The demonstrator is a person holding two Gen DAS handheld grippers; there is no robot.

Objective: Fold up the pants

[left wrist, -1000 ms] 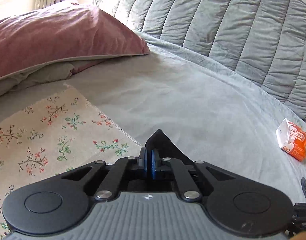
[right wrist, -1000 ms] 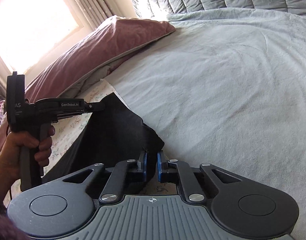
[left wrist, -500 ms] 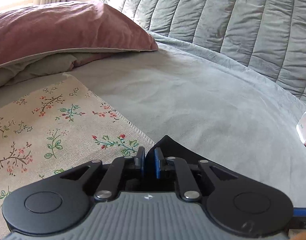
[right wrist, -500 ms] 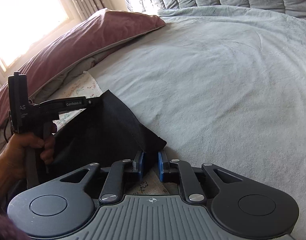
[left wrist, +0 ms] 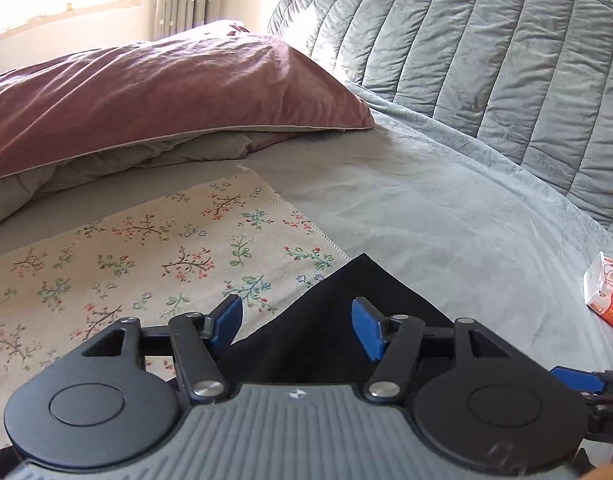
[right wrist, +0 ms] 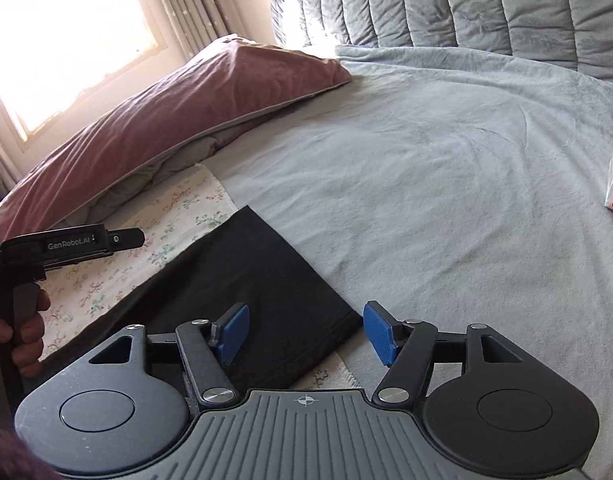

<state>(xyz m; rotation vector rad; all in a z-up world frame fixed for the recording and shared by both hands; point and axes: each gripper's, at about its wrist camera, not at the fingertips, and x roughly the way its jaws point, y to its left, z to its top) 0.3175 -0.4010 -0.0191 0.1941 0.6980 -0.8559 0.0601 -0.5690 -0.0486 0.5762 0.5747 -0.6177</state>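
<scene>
Since both the left gripper [left wrist: 292, 328] and right gripper [right wrist: 306, 332] have just been opening and hold nothing, the black pants [right wrist: 242, 292], lying loose on the floral cloth [left wrist: 126, 248], could unfold if snagged.

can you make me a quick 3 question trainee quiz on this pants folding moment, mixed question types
1. True or false: the right gripper is clamped on the black pants.
2. The pants lie partly on which item? A) the flowered cloth B) the pink pillow C) the orange-and-white packet
3. Fill in: the fingers of the left gripper stand ____ above the pants corner.

Key
1. False: its jaws have just been opening, and the pads stand clear of the fabric.
2. A
3. apart, having just opened; no pad presses the fabric.
</scene>
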